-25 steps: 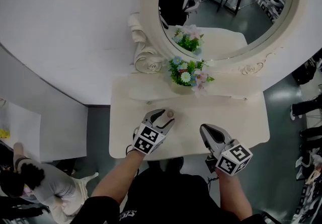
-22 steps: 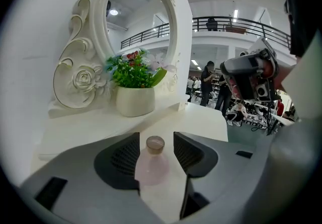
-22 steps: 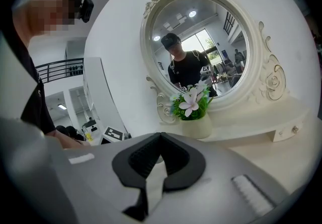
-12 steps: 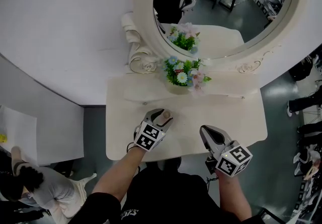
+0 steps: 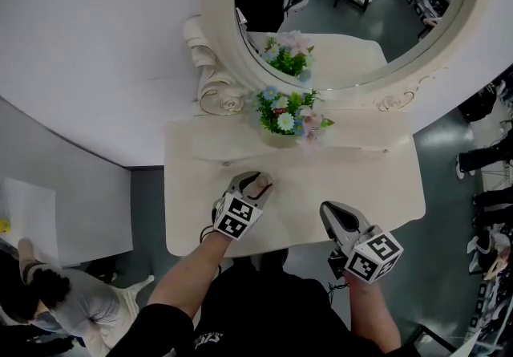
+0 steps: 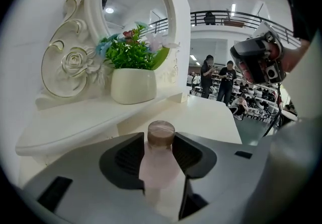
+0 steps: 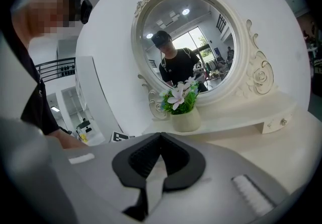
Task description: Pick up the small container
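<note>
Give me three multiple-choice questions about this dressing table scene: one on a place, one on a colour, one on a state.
1. Where is the small container? A between the jaws of the left gripper; B beside the flowerpot; C on the upper shelf.
2. Its cap is: A white; B brown; C green.
3. The jaws of the right gripper are: A wide apart; B on the container; C together, empty.
Answers: A, the left gripper's closing jaws flank it; B, the cap shows brown; C, its jaws meet with nothing between.
</note>
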`<state>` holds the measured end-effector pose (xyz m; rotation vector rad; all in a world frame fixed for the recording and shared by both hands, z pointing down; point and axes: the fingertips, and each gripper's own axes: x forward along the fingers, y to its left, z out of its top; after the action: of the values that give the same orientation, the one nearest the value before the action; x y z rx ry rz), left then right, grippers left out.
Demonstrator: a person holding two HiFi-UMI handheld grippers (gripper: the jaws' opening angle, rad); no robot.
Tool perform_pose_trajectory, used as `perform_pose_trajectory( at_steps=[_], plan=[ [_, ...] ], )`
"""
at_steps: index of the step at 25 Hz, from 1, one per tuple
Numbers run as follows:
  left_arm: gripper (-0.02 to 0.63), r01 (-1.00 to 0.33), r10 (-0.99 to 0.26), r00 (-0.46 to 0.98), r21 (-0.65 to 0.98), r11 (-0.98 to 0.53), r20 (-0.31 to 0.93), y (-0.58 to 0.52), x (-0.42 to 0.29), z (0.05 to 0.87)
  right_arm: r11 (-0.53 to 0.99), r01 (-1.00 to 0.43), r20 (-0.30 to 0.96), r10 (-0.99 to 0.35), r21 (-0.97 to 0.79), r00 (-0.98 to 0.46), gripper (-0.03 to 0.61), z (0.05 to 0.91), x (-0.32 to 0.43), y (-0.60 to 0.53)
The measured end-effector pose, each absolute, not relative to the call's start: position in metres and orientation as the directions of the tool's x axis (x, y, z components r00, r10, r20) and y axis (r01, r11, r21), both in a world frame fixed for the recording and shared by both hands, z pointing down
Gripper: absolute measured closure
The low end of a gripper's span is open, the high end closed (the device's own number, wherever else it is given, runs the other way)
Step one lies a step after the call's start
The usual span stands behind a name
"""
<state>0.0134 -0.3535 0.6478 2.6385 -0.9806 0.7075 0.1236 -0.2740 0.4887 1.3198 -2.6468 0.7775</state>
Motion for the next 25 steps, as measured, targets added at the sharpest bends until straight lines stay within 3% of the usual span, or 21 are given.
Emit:
perform_pose_trajectory(
  at_steps=[15,25],
  plan=[
    [0.463,-0.671,-0.568,0.644,0.023,-0.741,0.513,-0.344,0.017,0.631,0.496,-0.768,0.278,-0.734,-0.404,-0.620,0.568,0.483,0.131,-0.262],
    [0.465,-0.706,-0.635,0.639,0.003,-0.709,0.434,-0.344,0.016,0.566,0.525,-0.750,0.222,-0.739,-0.402,-0.636,0.568,0.463,0.133,-0.260]
  ],
)
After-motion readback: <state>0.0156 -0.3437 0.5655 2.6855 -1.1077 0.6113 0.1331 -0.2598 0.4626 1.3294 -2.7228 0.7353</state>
